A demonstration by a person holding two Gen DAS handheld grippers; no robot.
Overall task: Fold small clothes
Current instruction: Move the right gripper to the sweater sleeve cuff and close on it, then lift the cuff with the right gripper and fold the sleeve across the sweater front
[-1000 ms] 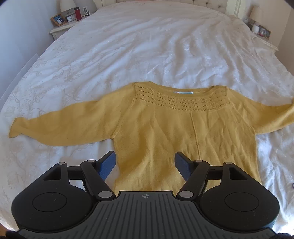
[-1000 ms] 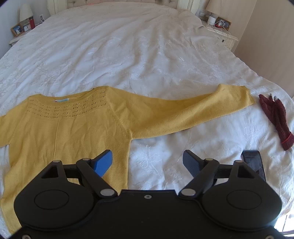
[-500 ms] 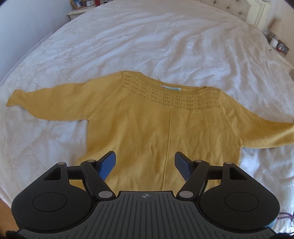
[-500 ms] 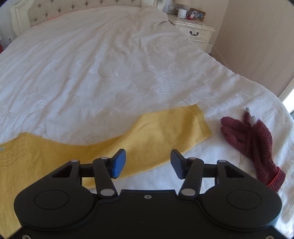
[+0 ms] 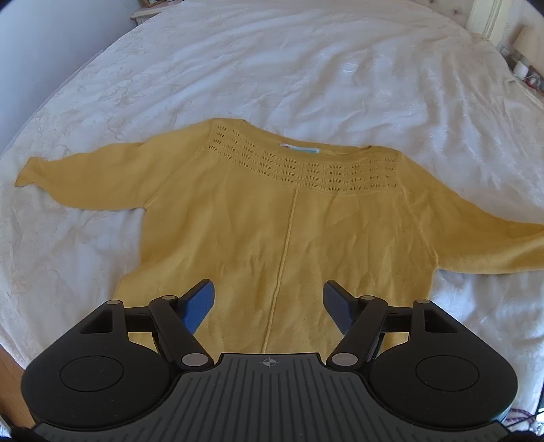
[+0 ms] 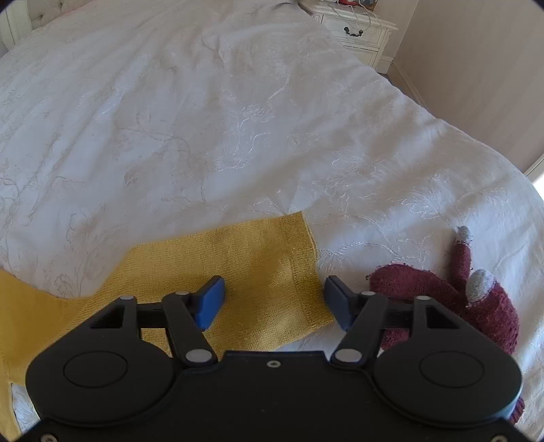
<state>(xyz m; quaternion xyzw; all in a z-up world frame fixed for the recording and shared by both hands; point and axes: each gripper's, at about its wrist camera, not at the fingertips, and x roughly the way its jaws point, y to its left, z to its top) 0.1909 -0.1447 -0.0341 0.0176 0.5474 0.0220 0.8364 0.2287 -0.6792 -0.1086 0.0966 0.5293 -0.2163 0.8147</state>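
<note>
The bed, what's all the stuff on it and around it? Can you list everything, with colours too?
sweater: one, mustard yellow, spread flat on the bed, sleeves out to both sides
sleeve cuff: one, yellow, the end of the sweater's sleeve, beside the glove
neck label: one, light blue, inside the sweater's collar
glove: one, dark red with grey fingertips, on the bedspread
bedspread: one, white, embroidered, covering the bed
nightstand: one, cream, at the bed's far corner, with a cable on it
left gripper: one, black with blue pads, over the sweater's hem, jaws open and empty
right gripper: one, black with blue pads, over the cuff, jaws opening, not gripping
</note>
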